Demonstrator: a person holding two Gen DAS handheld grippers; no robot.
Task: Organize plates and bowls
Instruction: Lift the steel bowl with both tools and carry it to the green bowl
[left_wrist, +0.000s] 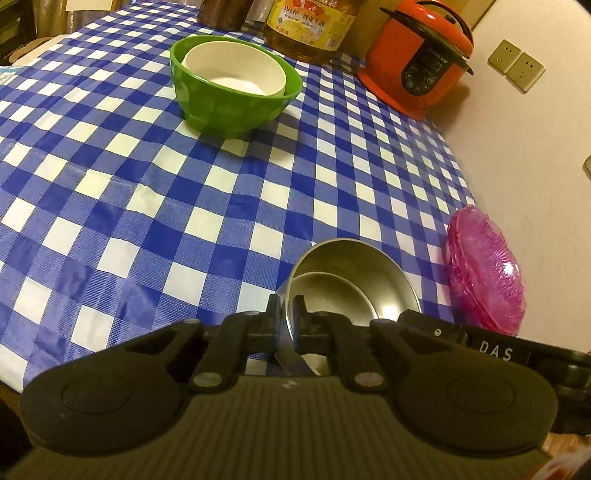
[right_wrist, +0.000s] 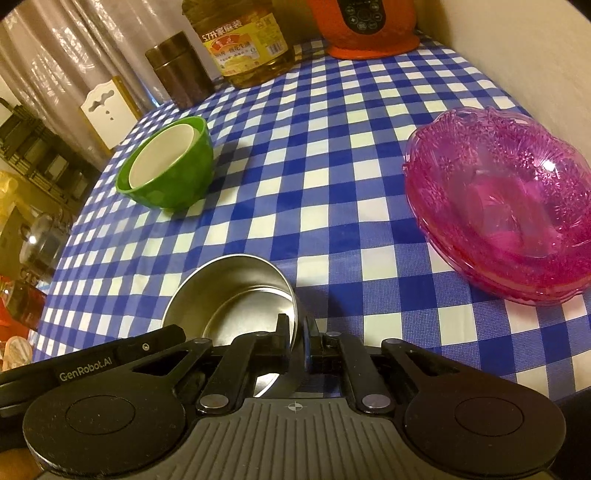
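Note:
A steel bowl (left_wrist: 354, 284) with a smaller steel bowl nested inside sits near the front of the checked table. My left gripper (left_wrist: 287, 314) is shut on the steel bowl's left rim. My right gripper (right_wrist: 295, 332) is shut on the right rim of the same steel bowl (right_wrist: 229, 295). A green bowl (left_wrist: 229, 96) holding a white bowl (left_wrist: 236, 70) stands further back; it also shows in the right wrist view (right_wrist: 173, 173). Stacked pink glass plates (right_wrist: 506, 203) lie to the right, also seen in the left wrist view (left_wrist: 487, 273).
An orange rice cooker (left_wrist: 421, 55), a large oil bottle (right_wrist: 243, 40) and a brown canister (right_wrist: 177, 70) stand at the back of the table (left_wrist: 110, 184). A wall runs along the right side. Shelves and clutter lie left of the table.

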